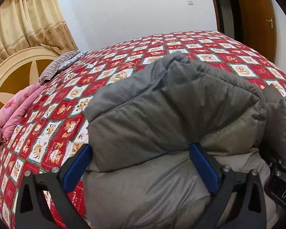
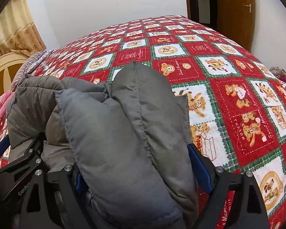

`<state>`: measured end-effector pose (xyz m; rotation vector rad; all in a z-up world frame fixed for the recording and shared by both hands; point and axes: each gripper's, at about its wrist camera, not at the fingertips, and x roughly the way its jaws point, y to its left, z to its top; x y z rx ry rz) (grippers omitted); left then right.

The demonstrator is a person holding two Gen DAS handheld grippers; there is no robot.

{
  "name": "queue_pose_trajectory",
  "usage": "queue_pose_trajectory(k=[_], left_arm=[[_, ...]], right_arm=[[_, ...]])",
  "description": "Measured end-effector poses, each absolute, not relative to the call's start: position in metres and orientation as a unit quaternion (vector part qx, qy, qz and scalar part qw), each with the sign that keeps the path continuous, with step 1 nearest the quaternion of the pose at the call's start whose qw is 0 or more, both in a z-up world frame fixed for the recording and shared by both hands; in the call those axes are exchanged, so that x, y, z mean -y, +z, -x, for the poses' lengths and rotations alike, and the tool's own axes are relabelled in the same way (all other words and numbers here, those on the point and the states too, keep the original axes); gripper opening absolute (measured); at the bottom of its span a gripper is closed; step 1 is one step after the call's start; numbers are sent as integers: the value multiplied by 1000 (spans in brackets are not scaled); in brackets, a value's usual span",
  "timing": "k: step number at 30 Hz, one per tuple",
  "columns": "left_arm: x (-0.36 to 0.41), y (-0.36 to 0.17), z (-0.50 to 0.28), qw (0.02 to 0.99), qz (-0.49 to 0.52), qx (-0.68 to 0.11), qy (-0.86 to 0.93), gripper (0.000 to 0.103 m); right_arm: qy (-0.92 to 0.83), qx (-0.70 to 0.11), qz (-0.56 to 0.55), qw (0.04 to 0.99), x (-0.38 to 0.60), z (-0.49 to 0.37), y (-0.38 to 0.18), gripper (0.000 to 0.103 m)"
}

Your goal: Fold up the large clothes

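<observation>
while both the left claw and right claw stand wide around its folds, grey padded jacket on bed: soft, light, bulky, springy; grip stitched edges.

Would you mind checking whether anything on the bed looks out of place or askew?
Nothing looks damaged or spilled. The grey padded jacket sits bunched in a puffy, uneven heap on the red patterned bedspread, its folds not squared. A pink quilt lies crumpled at the bed's edge.

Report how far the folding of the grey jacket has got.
Done: the jacket is already doubled into a thick bundle on the bedspread. In hand: both the left tool and right tool straddle its folded layers, jaws wide. Left: flattening and squaring the bundle, which still sits puffed up.
</observation>
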<state>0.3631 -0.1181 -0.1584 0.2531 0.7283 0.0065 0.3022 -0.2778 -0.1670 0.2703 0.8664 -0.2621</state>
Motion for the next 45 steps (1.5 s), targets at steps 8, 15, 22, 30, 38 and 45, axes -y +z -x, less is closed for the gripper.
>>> queue_pose_trajectory(k=[8,15,22,30,38,45], left_arm=[[121,-165,-368,922,-124,-366,1,103],[124,-167,-370,920,-124,-371,1,103],[97,-154,-359,912,-90,-399,-40,103],[46,-177,-338,873,65,-462,-141,103],[68,-141,-314,891,2,-417,-179,27],[-2,-84,-278,931,-74,-344,-94,25]], right_arm=[[-128,-419,-128,890,278,-306,-173,92],[-126,-421,-129,889,279,-309,-177,94],[-112,-419,-139,890,284,-306,-176,95],[-82,-403,-199,890,300,-269,-172,95],[0,-415,-217,884,285,-270,-164,25],[89,-399,-216,887,216,-270,-128,19]])
